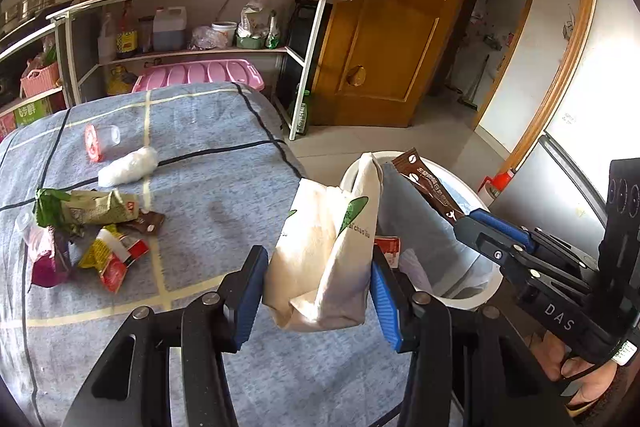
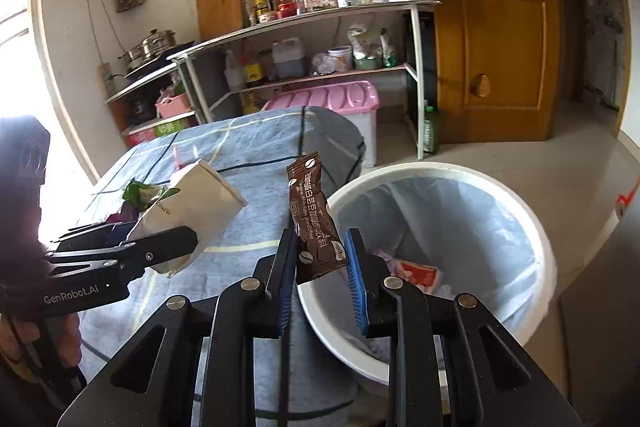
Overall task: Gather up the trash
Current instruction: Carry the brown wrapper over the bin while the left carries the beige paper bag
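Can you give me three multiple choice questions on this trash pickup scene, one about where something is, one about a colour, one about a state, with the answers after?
1. Where does the trash bin stand?
A. on the shelf
B. on the floor beside the bed
C. on the bed

2. What colour is the coffee sachet in the right gripper?
A. brown
B. yellow
C. pink

3. What is the state of the left gripper?
A. open and empty
B. shut on a bottle
C. shut on the white paper bag

Answers:
1. B, its white rim sits low on the tiles, next to the blue bedcover.
2. A, the wrapper is dark brown with white print.
3. C, both blue pads press the sides of the bag.
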`<state>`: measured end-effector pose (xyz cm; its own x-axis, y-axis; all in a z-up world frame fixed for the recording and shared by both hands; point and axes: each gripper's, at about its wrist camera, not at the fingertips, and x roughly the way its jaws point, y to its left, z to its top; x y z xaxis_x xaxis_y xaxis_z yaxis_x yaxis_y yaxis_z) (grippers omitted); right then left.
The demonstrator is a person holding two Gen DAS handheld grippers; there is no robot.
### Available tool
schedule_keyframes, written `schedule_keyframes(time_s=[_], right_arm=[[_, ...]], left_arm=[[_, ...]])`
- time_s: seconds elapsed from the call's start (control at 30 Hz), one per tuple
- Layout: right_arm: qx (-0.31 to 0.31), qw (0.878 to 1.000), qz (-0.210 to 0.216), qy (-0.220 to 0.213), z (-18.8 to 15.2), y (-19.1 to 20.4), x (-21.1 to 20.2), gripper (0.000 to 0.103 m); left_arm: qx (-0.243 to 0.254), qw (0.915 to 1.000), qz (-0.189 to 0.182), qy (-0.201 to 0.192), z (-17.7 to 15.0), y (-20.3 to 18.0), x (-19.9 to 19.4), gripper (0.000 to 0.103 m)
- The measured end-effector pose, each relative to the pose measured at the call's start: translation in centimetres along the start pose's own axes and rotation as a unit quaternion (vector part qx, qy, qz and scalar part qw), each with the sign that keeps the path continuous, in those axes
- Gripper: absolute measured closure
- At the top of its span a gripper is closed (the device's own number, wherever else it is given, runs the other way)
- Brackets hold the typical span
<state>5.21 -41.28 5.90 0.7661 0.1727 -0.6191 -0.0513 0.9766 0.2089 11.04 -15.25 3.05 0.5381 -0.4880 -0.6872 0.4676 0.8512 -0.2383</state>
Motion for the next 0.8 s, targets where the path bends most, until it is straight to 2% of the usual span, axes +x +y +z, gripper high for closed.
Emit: schedule_keyframes(time_s=[0.43,0.8], right_arm=[[0.06,0.994,-0.089,0.012,-1.3,-7.8,-1.4,0.077],[0.066,0.991,-0.108,0.036,-1.8,-10.4,0.0,0.077]], left_arm=[[0.022,0.9991,-0.017,0.033,1.3,-6.8,6.4,0.053],[0.034,0.9973,-0.008,0.064,1.3,-9.6,10.1,0.051]])
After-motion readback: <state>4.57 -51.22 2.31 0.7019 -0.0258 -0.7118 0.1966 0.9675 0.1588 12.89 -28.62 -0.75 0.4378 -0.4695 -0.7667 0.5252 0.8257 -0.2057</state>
